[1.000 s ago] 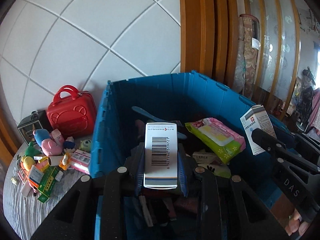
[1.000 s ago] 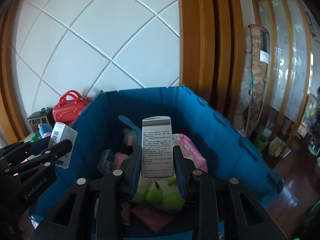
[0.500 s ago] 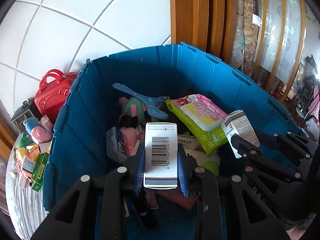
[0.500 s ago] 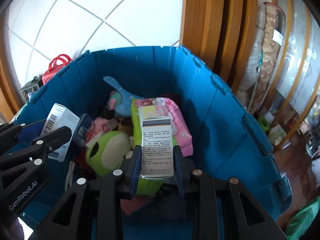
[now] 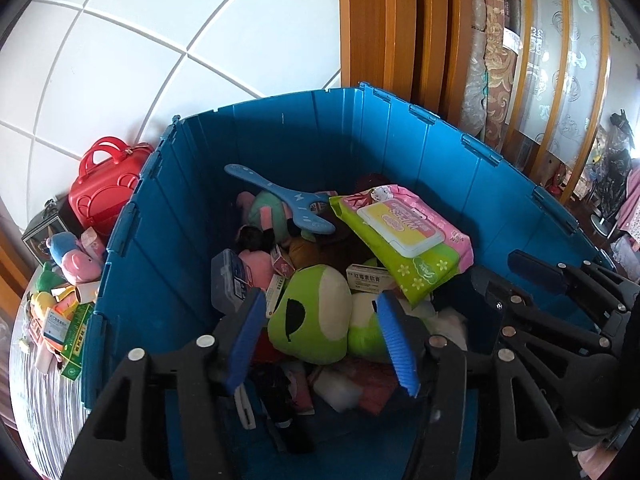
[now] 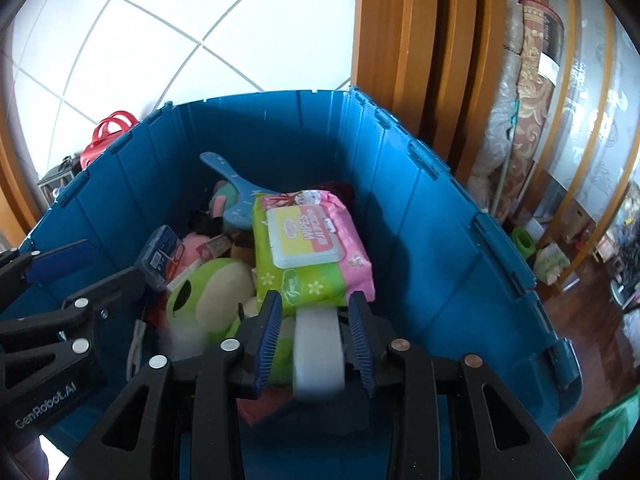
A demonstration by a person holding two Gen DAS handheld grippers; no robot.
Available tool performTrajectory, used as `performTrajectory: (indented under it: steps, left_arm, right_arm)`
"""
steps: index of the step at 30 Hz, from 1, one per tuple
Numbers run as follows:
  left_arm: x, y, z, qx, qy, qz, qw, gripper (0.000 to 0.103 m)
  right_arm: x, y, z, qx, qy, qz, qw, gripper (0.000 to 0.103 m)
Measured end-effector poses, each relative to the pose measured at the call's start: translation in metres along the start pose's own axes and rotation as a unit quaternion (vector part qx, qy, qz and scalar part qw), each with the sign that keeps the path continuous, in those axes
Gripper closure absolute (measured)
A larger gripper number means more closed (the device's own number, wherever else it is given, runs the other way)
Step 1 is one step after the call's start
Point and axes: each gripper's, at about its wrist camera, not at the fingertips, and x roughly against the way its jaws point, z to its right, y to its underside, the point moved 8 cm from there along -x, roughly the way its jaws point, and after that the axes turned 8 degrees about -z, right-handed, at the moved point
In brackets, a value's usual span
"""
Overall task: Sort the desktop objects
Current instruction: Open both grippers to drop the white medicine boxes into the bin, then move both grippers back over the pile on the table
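Leftmost, a heap of small toys and medicine boxes (image 5: 60, 312) lies on the table beside a red toy case (image 5: 105, 188), just outside the blue bin (image 5: 320, 136). Over the bin's near edge the left gripper (image 5: 320, 336) hangs with its jaws opening and nothing between them; below the gap sits a green plush toy (image 5: 312, 312). Deeper in the bin a blue plastic paddle (image 5: 280, 200) rests on other soft toys, and a pack of wet wipes (image 5: 400, 236) leans over the pile at the middle right. Farther right, the right gripper (image 6: 316, 340) also points down into the bin. Its jaws are opening, and a blurred white box (image 6: 318, 350) sits between the pads, apparently free of them. Wooden door frames (image 6: 420, 40) stand behind the bin on the right.
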Motion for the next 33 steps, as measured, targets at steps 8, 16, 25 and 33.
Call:
performTrajectory:
  steps: [8, 16, 25, 33]
  left_arm:
    - [0.02, -0.001, -0.013, 0.014, 0.001, 0.034, 0.9993, 0.03]
    - [0.067, -0.001, -0.05, 0.042, -0.009, 0.111, 0.9929, 0.024]
    - [0.097, 0.023, -0.145, 0.136, -0.038, 0.123, 0.9823, 0.024]
    - [0.12, 0.067, -0.253, 0.203, -0.099, 0.121, 0.9665, 0.024]
  right_arm:
    - [0.026, -0.008, 0.005, 0.004, 0.018, 0.045, 0.999, 0.02]
    - [0.049, -0.015, -0.001, -0.003, 0.015, 0.093, 0.996, 0.0]
    - [0.07, -0.03, -0.063, 0.01, -0.043, 0.131, 0.99, 0.0]
    - [0.087, -0.038, -0.176, 0.067, -0.149, 0.161, 0.973, 0.0]
